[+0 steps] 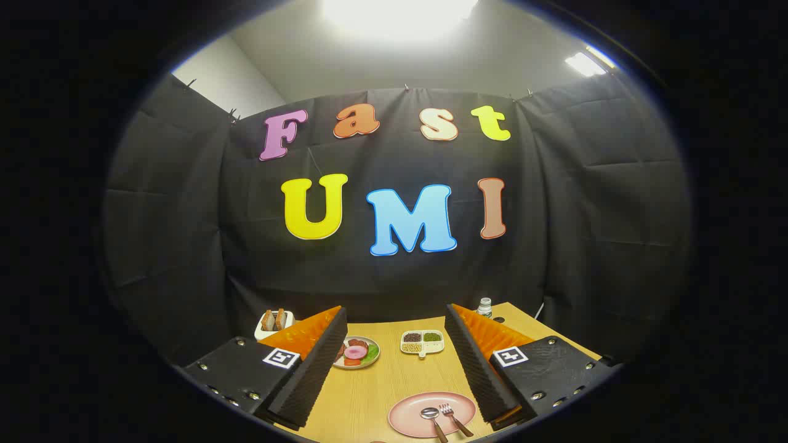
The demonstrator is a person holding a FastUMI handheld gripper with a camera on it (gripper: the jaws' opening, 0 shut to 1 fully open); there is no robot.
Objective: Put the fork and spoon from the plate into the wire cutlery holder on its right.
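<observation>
Holding your gripper [394, 363] wide open above the wood surface [375, 394], nothing between the fingers.
Gripper view: spoon [432, 419] and fork [454, 418] lie side by side on the pink plate [409, 413], low between your fingers, nearer the right one. Food plate [358, 352] and divided dish [422, 343] sit farther ahead.

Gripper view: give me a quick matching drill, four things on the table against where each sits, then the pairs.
Things:
1. spoon
2. fork
3. divided dish
4. small bottle

Places:
A. at the table's far edge, beyond the right finger
B. on the pink plate, nearer the right finger
C. mid-table, beyond the pink plate
D. on the pink plate, on the fork's left

Pairs: 1-D, 2-B, 3-C, 4-A.

The tool is open, holding nothing, with the plate between its fingers.
</observation>
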